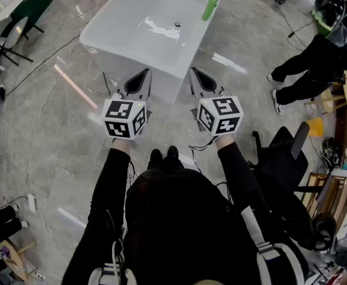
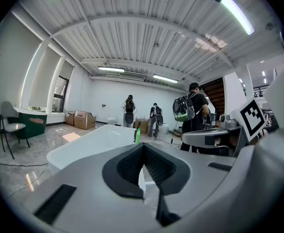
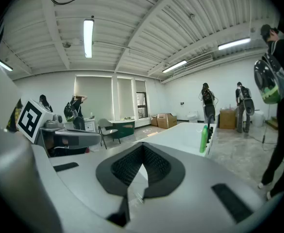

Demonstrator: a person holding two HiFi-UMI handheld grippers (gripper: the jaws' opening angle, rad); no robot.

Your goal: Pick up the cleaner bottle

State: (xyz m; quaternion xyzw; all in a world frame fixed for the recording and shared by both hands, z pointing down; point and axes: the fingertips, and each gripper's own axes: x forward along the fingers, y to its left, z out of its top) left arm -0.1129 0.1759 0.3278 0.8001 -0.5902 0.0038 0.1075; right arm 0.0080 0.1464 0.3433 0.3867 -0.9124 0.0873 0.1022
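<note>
Though both closed and empty, left tool [image 1: 142, 76], right tool [image 1: 197, 76]; one cleaner bottle [image 1: 211, 6] on one bathtub [image 1: 124, 46].

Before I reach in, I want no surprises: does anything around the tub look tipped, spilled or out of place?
Nothing stands out. The green cleaner bottle stands upright on the far rim of the white bathtub, no spill shows, and the left gripper and right gripper are both shut and empty.

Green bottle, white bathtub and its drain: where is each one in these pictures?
green cleaner bottle [image 1: 210, 6]: head view, middle of its body, at the tub's far edge.
white bathtub [image 1: 123, 48]: head view, on its near rim.
drain [image 1: 177, 24]: head view, its centre, on the tub floor.
</note>
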